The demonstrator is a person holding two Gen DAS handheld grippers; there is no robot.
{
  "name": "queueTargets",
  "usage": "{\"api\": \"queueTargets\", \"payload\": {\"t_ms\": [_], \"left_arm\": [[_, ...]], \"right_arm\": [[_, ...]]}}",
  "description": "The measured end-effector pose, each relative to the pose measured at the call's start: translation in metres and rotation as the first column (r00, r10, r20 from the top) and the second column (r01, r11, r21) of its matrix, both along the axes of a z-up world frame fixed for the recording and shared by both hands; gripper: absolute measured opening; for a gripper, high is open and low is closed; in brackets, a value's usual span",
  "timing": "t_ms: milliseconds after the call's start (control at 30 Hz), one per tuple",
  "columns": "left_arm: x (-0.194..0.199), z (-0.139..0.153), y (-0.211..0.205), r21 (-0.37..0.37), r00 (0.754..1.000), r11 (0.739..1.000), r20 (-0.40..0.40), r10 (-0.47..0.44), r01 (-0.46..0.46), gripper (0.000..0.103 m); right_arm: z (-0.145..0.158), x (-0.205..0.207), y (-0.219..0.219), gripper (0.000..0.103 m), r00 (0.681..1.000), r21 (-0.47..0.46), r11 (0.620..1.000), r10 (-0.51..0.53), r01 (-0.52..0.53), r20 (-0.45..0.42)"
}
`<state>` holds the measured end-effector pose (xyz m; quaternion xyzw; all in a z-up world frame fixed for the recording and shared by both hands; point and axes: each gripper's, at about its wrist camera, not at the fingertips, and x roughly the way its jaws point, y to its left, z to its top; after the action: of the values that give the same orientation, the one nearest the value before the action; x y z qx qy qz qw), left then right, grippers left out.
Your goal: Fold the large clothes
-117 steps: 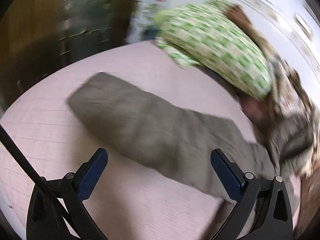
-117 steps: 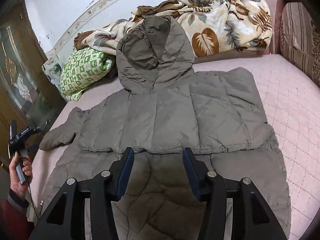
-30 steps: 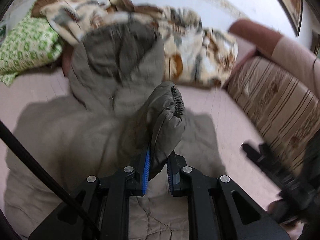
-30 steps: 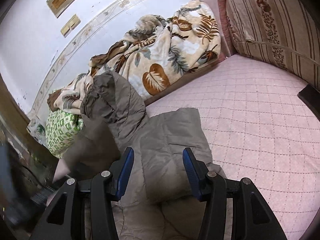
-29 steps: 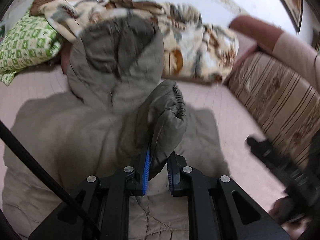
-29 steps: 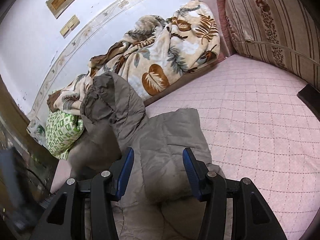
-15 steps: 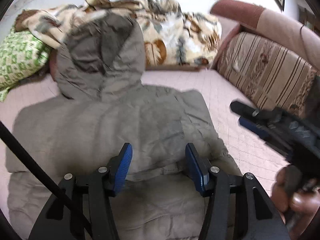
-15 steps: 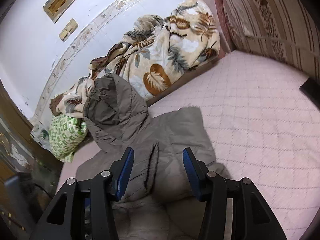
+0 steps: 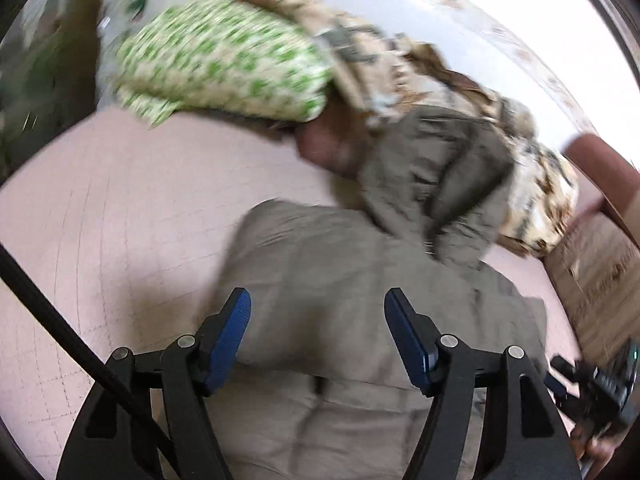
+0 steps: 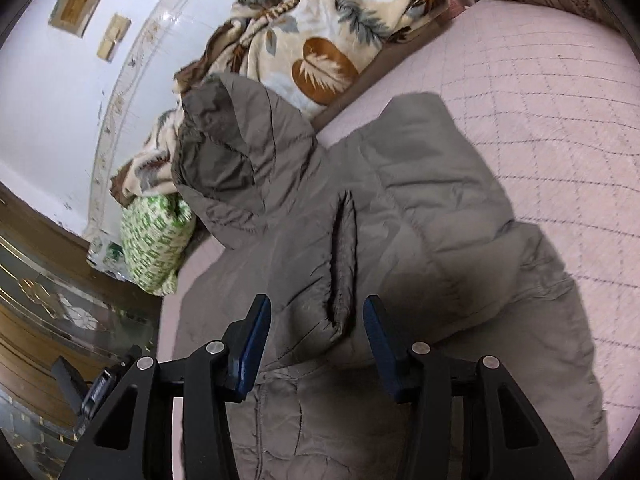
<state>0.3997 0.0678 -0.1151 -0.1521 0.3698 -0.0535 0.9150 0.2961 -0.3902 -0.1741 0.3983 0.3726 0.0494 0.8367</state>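
Note:
A large grey-brown hooded puffer jacket (image 10: 400, 208) lies flat on the pink quilted bed (image 10: 560, 92), hood (image 10: 232, 148) toward the wall. Both sleeves are folded in over the body; a sleeve cuff (image 10: 342, 256) lies at the middle. My right gripper (image 10: 316, 344) is open and empty just above the folded sleeves. My left gripper (image 9: 318, 340) is open and empty over the jacket's (image 9: 344, 280) left shoulder side. The left wrist view is blurred by motion. The right gripper also shows at the lower right of the left wrist view (image 9: 600, 384).
A green-and-white checked pillow (image 9: 224, 60) and a leaf-patterned blanket (image 10: 332, 36) lie along the wall behind the hood. A striped cushion (image 9: 600, 264) stands at the bed's right side. A wooden cabinet with glass (image 10: 36, 300) stands left of the bed.
My left gripper carried the left sleeve over the jacket's body, let it go and opened. It has since swung left toward the pillow side. My right gripper stayed open above the jacket.

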Motion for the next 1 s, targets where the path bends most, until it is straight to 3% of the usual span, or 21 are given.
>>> {"api": "queueTargets", "payload": {"t_ms": [100, 133, 167, 267, 467, 600, 733, 800, 900, 933, 1000], "left_arm": [[0.015, -0.016, 0.006, -0.011, 0.998, 1.0, -0.057, 0.002, -0.002, 0.069], [0.019, -0.02, 0.005, -0.002, 0.998, 1.0, -0.068, 0.005, -0.006, 0.069], [0.022, -0.021, 0.003, 0.0, 0.997, 1.0, -0.072, -0.001, 0.001, 0.069], [0.023, -0.025, -0.003, 0.028, 0.997, 0.999, -0.073, -0.017, 0.019, 0.069], [0.022, -0.024, -0.016, 0.116, 0.996, 0.992, -0.079, -0.032, 0.041, 0.069], [0.031, -0.042, -0.026, 0.255, 0.988, 0.965, -0.157, -0.014, 0.054, 0.069], [0.032, -0.043, -0.027, 0.274, 0.988, 0.96, -0.157, -0.008, 0.051, 0.07], [0.027, -0.036, -0.023, 0.259, 0.992, 0.965, -0.129, 0.005, 0.029, 0.069], [0.015, -0.015, -0.028, 0.247, 1.0, 0.969, -0.031, -0.003, 0.011, 0.069], [0.012, -0.008, -0.031, 0.251, 1.0, 0.968, 0.002, -0.011, 0.01, 0.069], [0.006, 0.0, -0.043, 0.259, 0.998, 0.965, 0.048, -0.045, 0.031, 0.07]], "right_arm": [[-0.007, 0.009, 0.013, 0.048, 1.0, -0.005, 1.0, 0.009, -0.009, -0.02], [-0.009, 0.012, 0.017, 0.039, 1.0, -0.012, 1.0, 0.014, -0.014, -0.024], [-0.01, 0.015, 0.022, 0.025, 1.0, -0.045, 0.999, 0.014, -0.015, -0.024], [-0.001, 0.017, 0.029, 0.02, 1.0, -0.163, 0.987, -0.013, 0.012, -0.008], [0.019, 0.007, 0.027, 0.019, 0.996, -0.394, 0.916, -0.083, 0.07, -0.017], [-0.01, 0.018, 0.019, 0.021, 0.99, -0.34, 0.94, -0.079, 0.036, -0.114], [-0.004, 0.015, 0.012, 0.03, 0.989, -0.327, 0.944, -0.09, 0.046, -0.12], [0.007, 0.006, 0.011, 0.031, 0.987, -0.358, 0.93, -0.125, 0.081, -0.101], [0.036, -0.012, 0.016, 0.031, 0.98, -0.495, 0.852, -0.201, 0.173, -0.004], [0.046, -0.017, 0.02, 0.032, 0.979, -0.521, 0.831, -0.2, 0.195, 0.048], [0.056, -0.018, 0.028, 0.032, 0.981, -0.531, 0.825, -0.163, 0.196, 0.109]]}}
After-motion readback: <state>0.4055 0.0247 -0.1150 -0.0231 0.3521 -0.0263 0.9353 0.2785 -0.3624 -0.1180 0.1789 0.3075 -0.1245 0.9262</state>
